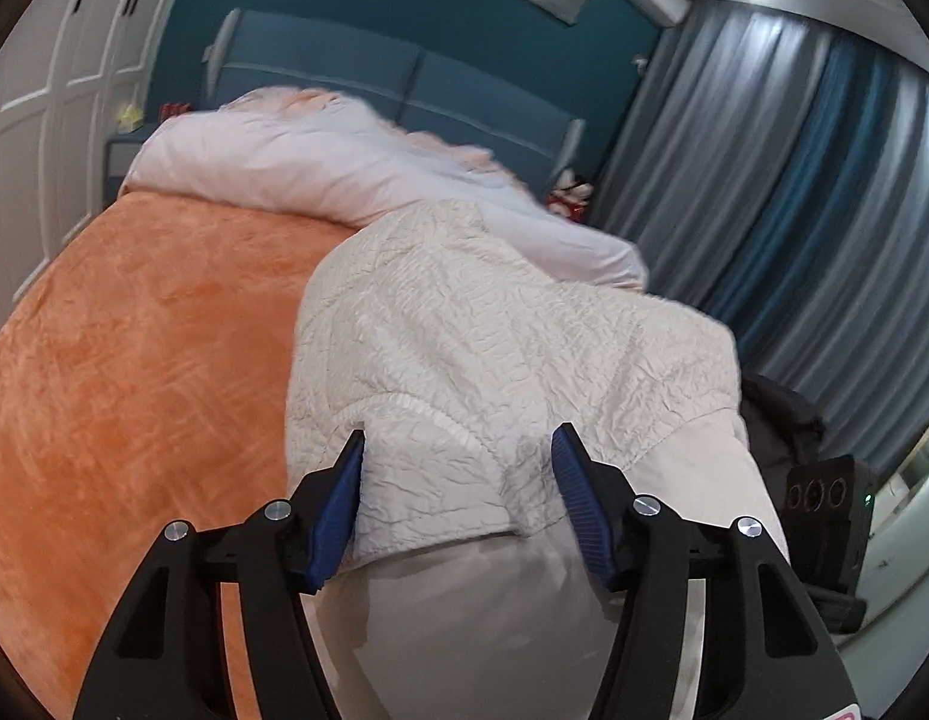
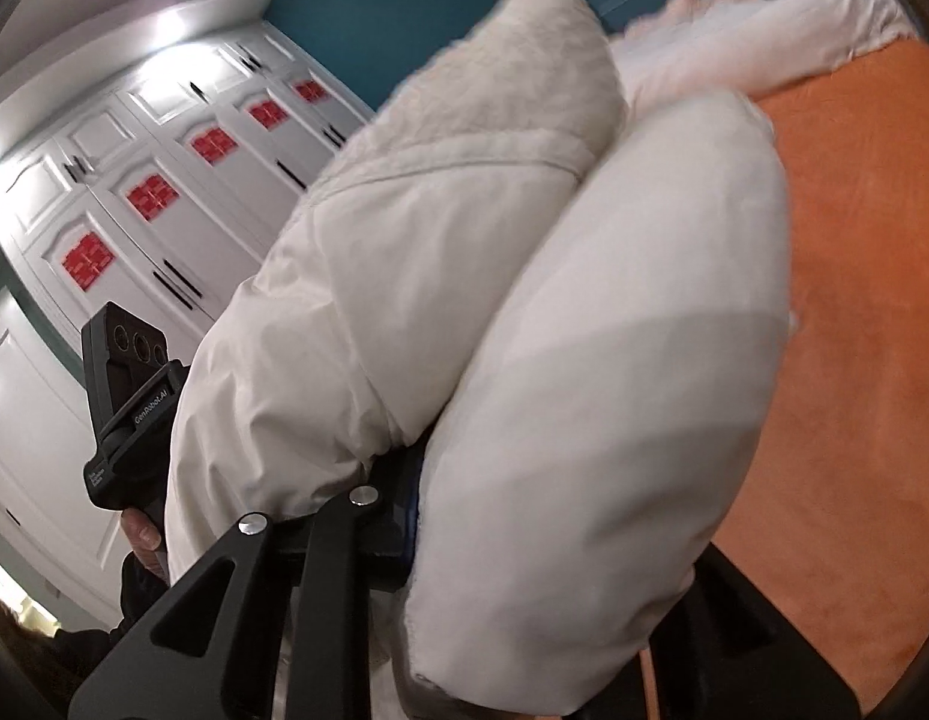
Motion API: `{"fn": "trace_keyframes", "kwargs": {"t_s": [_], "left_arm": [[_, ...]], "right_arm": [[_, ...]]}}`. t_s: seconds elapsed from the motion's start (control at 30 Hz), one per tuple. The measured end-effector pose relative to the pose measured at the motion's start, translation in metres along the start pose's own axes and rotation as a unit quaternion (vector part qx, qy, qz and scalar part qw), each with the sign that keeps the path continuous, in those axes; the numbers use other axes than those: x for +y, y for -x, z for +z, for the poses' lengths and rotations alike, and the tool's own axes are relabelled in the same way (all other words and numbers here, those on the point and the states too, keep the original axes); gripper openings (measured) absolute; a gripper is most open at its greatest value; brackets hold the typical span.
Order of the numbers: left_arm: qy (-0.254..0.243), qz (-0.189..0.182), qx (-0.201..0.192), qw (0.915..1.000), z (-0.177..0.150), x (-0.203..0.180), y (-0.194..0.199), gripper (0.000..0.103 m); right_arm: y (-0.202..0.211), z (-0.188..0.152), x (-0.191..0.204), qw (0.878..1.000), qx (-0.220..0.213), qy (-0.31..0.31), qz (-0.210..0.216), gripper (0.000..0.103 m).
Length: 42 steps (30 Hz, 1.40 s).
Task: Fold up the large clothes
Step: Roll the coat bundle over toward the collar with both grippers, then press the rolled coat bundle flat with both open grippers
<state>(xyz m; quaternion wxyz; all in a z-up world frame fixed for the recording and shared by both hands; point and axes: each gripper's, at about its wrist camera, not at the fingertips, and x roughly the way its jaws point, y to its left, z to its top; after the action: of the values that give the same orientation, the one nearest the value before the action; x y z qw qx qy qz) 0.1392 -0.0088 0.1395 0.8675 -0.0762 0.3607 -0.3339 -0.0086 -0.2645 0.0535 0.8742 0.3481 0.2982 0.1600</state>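
The left gripper (image 1: 458,480) has its jaws set wide, one blue pad on each side of a flap of the coat (image 1: 500,330). Nothing is pinched there; the cloth lies loose in the gap, so this side seems to be either lining up for a grip or only steadying the bundle. The coat itself is bunched and lifted over the orange bed (image 1: 134,348), its far end drooping toward the white duvet (image 1: 296,168) by the headboard. Held this high, it can probably be swung and laid flat on the open cover to the left.

To the right, the right gripper (image 2: 404,510) is buried under the coat (image 2: 584,330). Only one finger and a strip of blue pad show, with cloth wedged against them; whether the jaws are closed on it cannot be told. The garment's weight seems to hang from this side, which would explain why the left can stay open.

The coat is off-white and padded. Its shell is smooth, while another face is crinkled and quilted, with a ribbed band near the left pads. It looks bulky and soft, likely to spring back from any fold.
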Motion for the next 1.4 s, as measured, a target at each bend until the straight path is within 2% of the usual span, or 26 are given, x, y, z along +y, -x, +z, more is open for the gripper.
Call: {"fn": "trace_keyframes", "kwargs": {"t_s": [0.07, 0.1, 0.2, 0.23, 0.3, 0.43, 0.5, 0.57, 0.63, 0.67, 0.77, 0.87, 0.97, 1.13, 1.2, 1.3, 1.37, 1.4], "left_arm": [[0.035, 0.016, 0.038, 0.9985, -0.010, 0.033, -0.026, 0.052], [0.066, 0.032, 0.067, 0.9951, -0.023, 0.055, -0.042, 0.049], [0.117, 0.053, 0.118, 0.9847, -0.068, 0.095, -0.061, 0.050], [0.124, 0.049, 0.120, 0.9838, -0.081, 0.101, -0.059, 0.054], [0.135, 0.044, 0.106, 0.9842, -0.098, 0.109, -0.046, 0.075], [0.196, 0.029, 0.089, 0.9761, -0.113, 0.130, -0.028, 0.076], [0.215, 0.018, 0.100, 0.9714, -0.117, 0.138, -0.033, 0.079], [0.237, -0.016, 0.115, 0.9644, -0.122, 0.149, -0.044, 0.083], [0.270, -0.061, 0.123, 0.9531, -0.122, 0.154, -0.057, 0.084], [0.275, -0.067, 0.120, 0.9516, -0.120, 0.153, -0.060, 0.084], [0.234, -0.065, 0.101, 0.9647, -0.106, 0.138, -0.061, 0.076], [0.167, -0.048, 0.079, 0.9817, -0.082, 0.119, -0.061, 0.075], [0.128, -0.025, 0.061, 0.9896, -0.058, 0.120, -0.064, 0.067], [0.075, 0.017, 0.031, 0.9965, -0.014, 0.137, -0.064, 0.056], [0.055, 0.031, 0.014, 0.9979, 0.002, 0.143, -0.062, 0.049], [0.048, 0.052, -0.006, 0.9975, 0.019, 0.162, -0.060, 0.047], [0.059, 0.080, 0.007, 0.9950, 0.013, 0.189, -0.075, 0.047], [0.061, 0.096, 0.021, 0.9933, 0.006, 0.199, -0.084, 0.047]], "right_arm": [[-0.034, -0.005, -0.033, 0.998, 0.027, -0.044, -0.018, 0.018], [-0.046, -0.012, -0.046, 0.997, 0.041, -0.065, -0.029, 0.017], [-0.076, -0.055, -0.092, 0.986, 0.098, -0.109, -0.075, 0.017], [-0.077, -0.068, -0.100, 0.986, 0.102, -0.122, -0.059, 0.017], [-0.071, -0.078, -0.108, 0.985, 0.091, -0.142, -0.042, 0.018], [-0.072, -0.071, -0.113, 0.984, 0.098, -0.140, -0.048, 0.022], [-0.080, -0.064, -0.109, 0.984, 0.106, -0.135, -0.052, 0.026], [-0.083, -0.065, -0.112, 0.983, 0.112, -0.138, -0.050, 0.027], [-0.085, -0.065, -0.119, 0.981, 0.114, -0.149, -0.046, 0.028], [-0.085, -0.064, -0.120, 0.981, 0.114, -0.151, -0.044, 0.028], [-0.099, -0.063, -0.109, 0.983, 0.110, -0.143, -0.044, 0.027], [-0.118, -0.059, -0.107, 0.984, 0.108, -0.139, -0.042, 0.027], [-0.137, -0.054, -0.106, 0.985, 0.101, -0.136, -0.033, 0.025], [-0.188, -0.027, -0.082, 0.990, 0.088, -0.112, -0.022, 0.021], [-0.200, -0.021, -0.073, 0.994, 0.075, -0.076, -0.018, 0.016], [-0.214, -0.001, -0.053, 0.998, 0.052, -0.028, -0.006, 0.014], [-0.235, 0.008, -0.051, 0.998, 0.068, 0.001, -0.014, 0.014], [-0.256, 0.008, -0.057, 0.995, 0.099, 0.011, -0.032, 0.014]]}}
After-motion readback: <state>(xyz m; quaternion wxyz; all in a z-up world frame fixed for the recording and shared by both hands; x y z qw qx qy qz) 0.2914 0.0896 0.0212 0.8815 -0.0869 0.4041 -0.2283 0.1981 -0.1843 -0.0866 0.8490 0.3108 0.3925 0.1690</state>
